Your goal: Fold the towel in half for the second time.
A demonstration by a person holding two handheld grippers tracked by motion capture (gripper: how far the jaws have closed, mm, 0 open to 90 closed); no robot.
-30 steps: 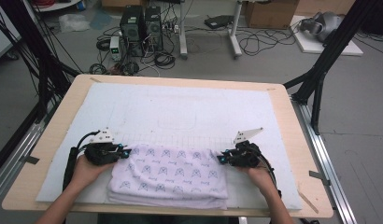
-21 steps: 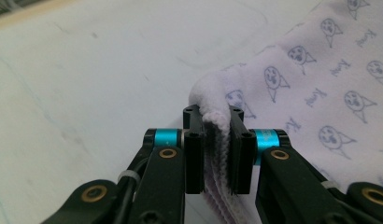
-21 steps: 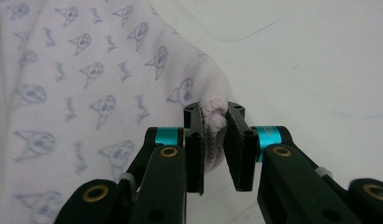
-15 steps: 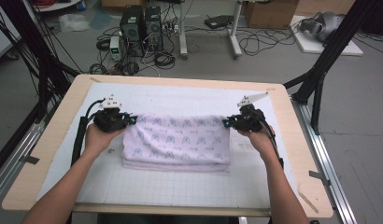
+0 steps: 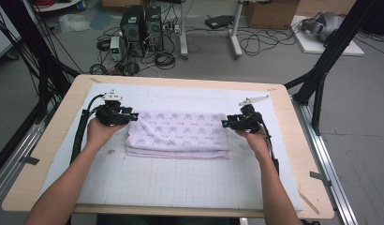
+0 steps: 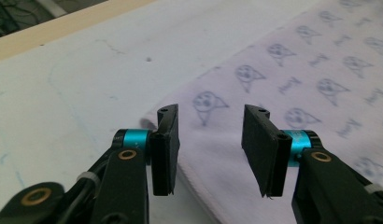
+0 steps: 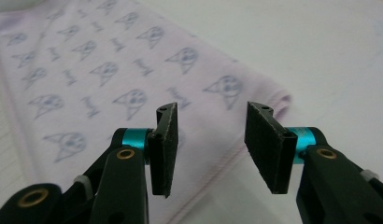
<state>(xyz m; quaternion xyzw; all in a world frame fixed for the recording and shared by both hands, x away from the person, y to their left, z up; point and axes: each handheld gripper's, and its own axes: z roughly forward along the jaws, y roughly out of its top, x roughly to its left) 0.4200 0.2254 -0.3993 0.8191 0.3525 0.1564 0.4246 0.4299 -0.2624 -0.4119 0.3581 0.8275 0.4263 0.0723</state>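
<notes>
High view: my left gripper sits left of centre, jaws parted and empty, at the folded towel's left end. The towel lies mid-frame, long axis left-to-right. My right gripper waits released at its right end, equally near.

A: How many cloths lie between the tools?
B: One folded cloth, between the left gripper and the right gripper.
A: And grippers?
B: Two, one at each end of it; one white mat beneath both.
</notes>
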